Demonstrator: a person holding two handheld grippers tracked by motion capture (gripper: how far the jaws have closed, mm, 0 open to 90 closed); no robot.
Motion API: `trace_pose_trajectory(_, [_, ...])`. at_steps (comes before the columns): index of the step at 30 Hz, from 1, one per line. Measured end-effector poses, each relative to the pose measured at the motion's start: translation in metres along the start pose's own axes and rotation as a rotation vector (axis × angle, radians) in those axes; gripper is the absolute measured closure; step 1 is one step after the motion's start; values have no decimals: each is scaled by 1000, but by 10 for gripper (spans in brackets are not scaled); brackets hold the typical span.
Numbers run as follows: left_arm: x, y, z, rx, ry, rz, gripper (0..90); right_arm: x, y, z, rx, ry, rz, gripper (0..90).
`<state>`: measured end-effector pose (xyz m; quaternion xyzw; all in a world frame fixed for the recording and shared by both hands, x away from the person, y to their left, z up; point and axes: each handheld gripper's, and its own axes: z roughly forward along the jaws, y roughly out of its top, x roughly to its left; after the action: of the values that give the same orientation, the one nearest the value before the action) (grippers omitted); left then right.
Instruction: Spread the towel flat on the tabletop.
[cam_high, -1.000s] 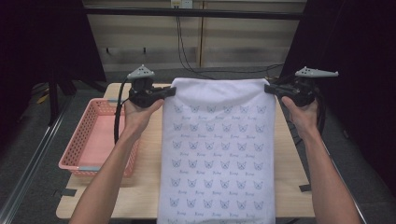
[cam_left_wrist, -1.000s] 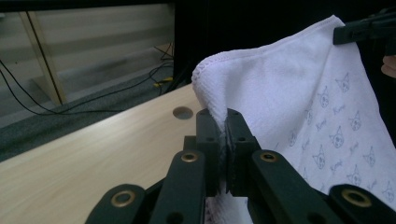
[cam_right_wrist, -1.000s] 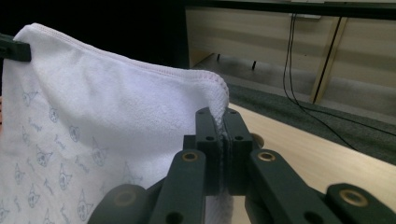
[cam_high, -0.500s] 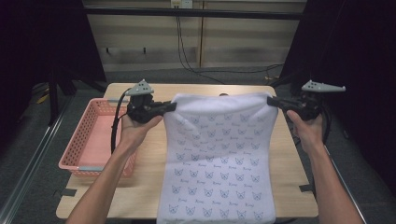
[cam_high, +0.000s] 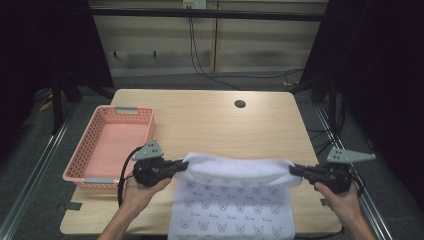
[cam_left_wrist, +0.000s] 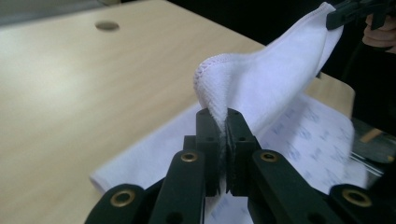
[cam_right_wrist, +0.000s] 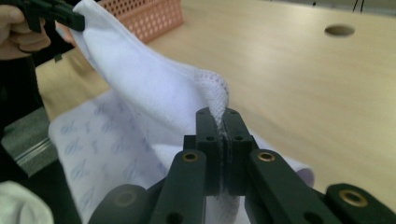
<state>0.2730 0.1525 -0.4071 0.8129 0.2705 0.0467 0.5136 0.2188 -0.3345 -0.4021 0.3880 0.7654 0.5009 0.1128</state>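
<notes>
Towel (cam_high: 235, 200) edge pulled nearer, corners pinched between both fingers (cam_left_wrist: 208, 135)

One white towel (cam_high: 235, 200) printed with small blue cat faces lies partly on the worktop (cam_high: 210, 125). One pink plastic basket (cam_high: 75, 172) sits at the worktop's left side. There are two grippers: the left gripper (cam_high: 181, 166) and the right gripper (cam_high: 295, 170), each carried by one hand, so two hands in all. One round hole (cam_high: 240, 104) is cut in the worktop near its far edge. There is one worktop.
</notes>
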Motion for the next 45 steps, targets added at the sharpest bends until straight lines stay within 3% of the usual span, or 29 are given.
trace_pose_trajectory(3, [-8,-21,-4,42,-16,0,863,11,-19,-4,37,21,16,875])
trace_pose_trajectory(6, [-12,-42,-1,110,-31,-12,863,21,-45,1,112,48,35,875])
trace_pose_trajectory(10, [-11,-66,12,207,-62,-59,863,24,-69,17,224,63,64,875])
trace_pose_trajectory(13, [-5,-84,19,269,-81,-103,859,23,-78,25,273,56,90,875])
trace_pose_trajectory(21, [-8,-87,27,314,-48,-91,856,20,-84,41,376,37,96,876])
trace_pose_trajectory(24, [-8,-87,30,322,-35,-116,853,20,-83,45,392,24,96,876])
trace_pose_trajectory(27, [-5,-85,33,322,-29,-121,858,19,-83,46,390,1,98,878])
trace_pose_trajectory(30, [-1,-82,39,312,3,-121,860,15,-81,49,376,-29,95,880])
trace_pose_trajectory(31, [-1,-80,40,308,32,-109,860,12,-80,51,371,-31,90,879])
trace_pose_trajectory(33, [2,-78,44,304,38,-110,859,7,-78,54,355,-44,82,879])
trace_pose_trajectory(36, [12,-73,51,292,43,-141,860,-1,-75,59,344,-53,93,879])
trace_pose_trajectory(44, [39,-58,71,277,87,-180,862,-28,-61,76,317,-92,108,880])
trace_pose_trajectory(45, [45,-54,77,266,108,-189,862,-37,-56,83,311,-110,110,880])
